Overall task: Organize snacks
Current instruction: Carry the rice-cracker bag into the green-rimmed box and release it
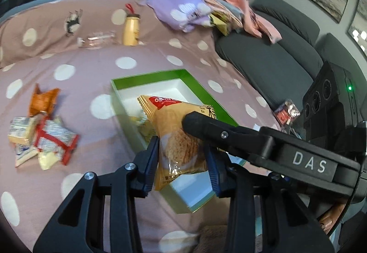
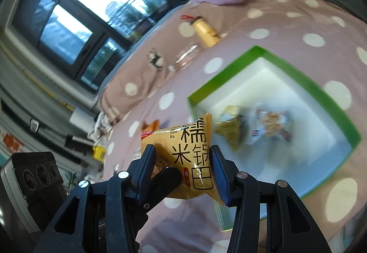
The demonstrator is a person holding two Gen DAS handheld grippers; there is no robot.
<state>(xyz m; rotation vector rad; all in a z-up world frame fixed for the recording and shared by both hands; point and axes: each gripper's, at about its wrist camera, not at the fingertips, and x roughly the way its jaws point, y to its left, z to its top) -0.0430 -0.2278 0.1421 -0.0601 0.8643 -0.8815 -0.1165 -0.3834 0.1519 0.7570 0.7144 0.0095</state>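
Observation:
A yellow rice-cracker snack packet hangs above the near part of a green-rimmed white box. My left gripper is shut on its lower part, one pad on each side. My right gripper is shut on the same packet; in the left wrist view its black finger comes in from the right against the packet. In the right wrist view a left finger shows at the packet's lower left. Inside the box lie a white packet and a yellow one.
Everything sits on a pink spotted bedspread. A heap of small snack packets with an orange one lies left of the box. Farther back stand a yellow bottle and a purple bag. A grey sofa borders the right.

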